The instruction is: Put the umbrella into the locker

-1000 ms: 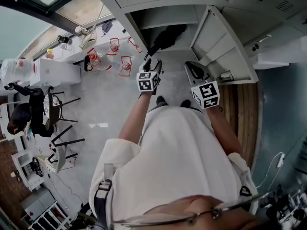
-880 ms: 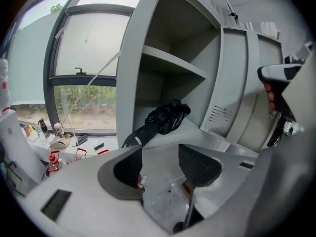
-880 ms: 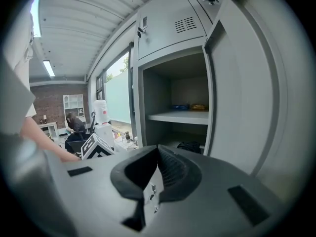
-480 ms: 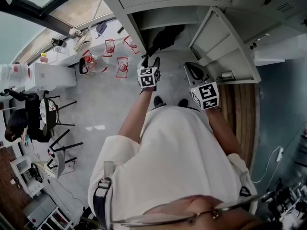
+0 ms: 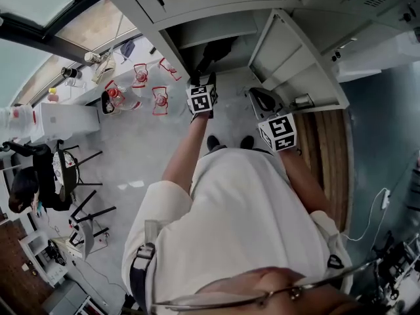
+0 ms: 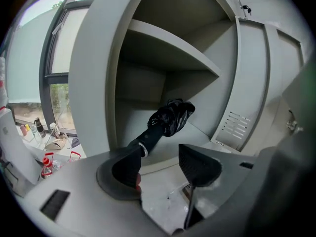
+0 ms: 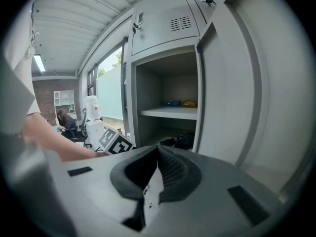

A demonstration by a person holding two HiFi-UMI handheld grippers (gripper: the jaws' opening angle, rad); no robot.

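The grey locker [image 5: 197, 31] stands with its door [image 5: 285, 51] swung to the right. A black folded umbrella [image 5: 215, 50] lies slanted in the lower compartment, its handle end pointing out at my left gripper [image 5: 199, 80]. In the left gripper view the umbrella [image 6: 170, 117] runs down to the left fingertip [image 6: 129, 158], which hides its end. The left gripper [image 6: 163, 158] has its jaws apart, and only the locker floor shows between them. My right gripper [image 5: 262, 100] hangs by the door, shut with nothing in it [image 7: 157, 154].
A shelf [image 6: 173, 51] divides the locker above the umbrella. Small blue and yellow items [image 7: 177, 103] lie on a shelf. Red wire-framed objects [image 5: 141, 84] stand on the floor at left. A seated person [image 5: 23, 186] and chairs are at far left. The wearer's shoes [image 5: 226, 142] face the locker.
My left gripper has moved toward the locker opening, closing on the umbrella's handle end. The right gripper has stayed by the door.
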